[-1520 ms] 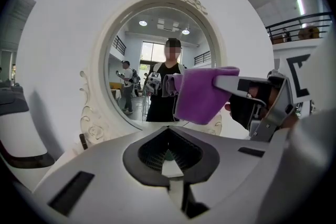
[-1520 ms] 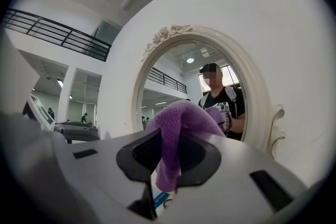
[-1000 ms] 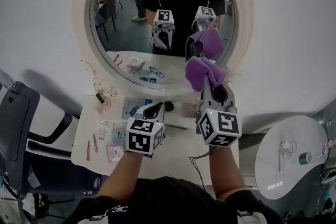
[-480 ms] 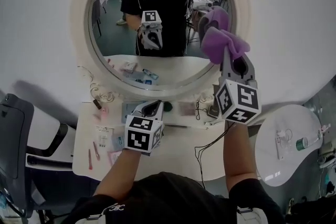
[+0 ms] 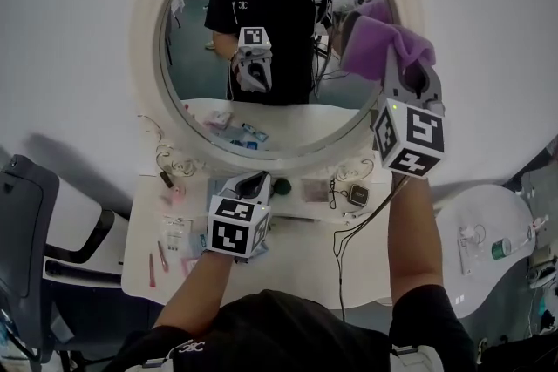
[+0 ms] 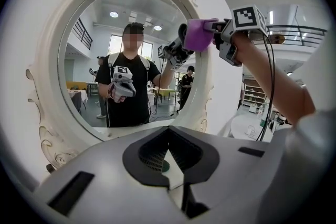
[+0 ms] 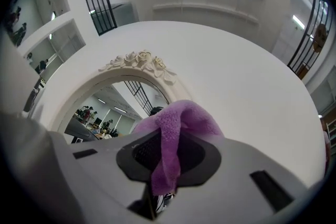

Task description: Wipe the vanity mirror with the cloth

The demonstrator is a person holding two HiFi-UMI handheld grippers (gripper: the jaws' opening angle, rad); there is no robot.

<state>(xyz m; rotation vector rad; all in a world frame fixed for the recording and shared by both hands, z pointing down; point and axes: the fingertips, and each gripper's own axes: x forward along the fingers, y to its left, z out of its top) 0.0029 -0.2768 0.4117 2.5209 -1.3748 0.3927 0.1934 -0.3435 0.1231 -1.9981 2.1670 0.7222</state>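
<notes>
A round vanity mirror [image 5: 202, 57] in an ornate white frame [image 5: 148, 74] hangs above a white vanity table [image 5: 296, 261]. My right gripper [image 5: 399, 58] is raised at the mirror's right rim, shut on a purple cloth [image 5: 382, 41] that bunches against the frame there. The right gripper view shows the cloth [image 7: 172, 136] draped between the jaws, below the frame's carved top [image 7: 139, 62]. My left gripper [image 5: 254, 184] hovers low over the table, shut and holding nothing. From the left gripper view, the mirror [image 6: 89, 60] fills the left and the cloth [image 6: 199, 34] sits at its upper right rim.
Small cosmetics and packets [image 5: 174, 231] lie on the table's left part, with a dark round object [image 5: 281, 186] and a black cable [image 5: 347, 226] near the middle. A round white side table [image 5: 488, 253] stands at the right. A dark chair [image 5: 30, 205] is at the left.
My right gripper has carried the cloth up and to the right, from the mirror's lower rim to its upper right rim. The left gripper has stayed almost still.
</notes>
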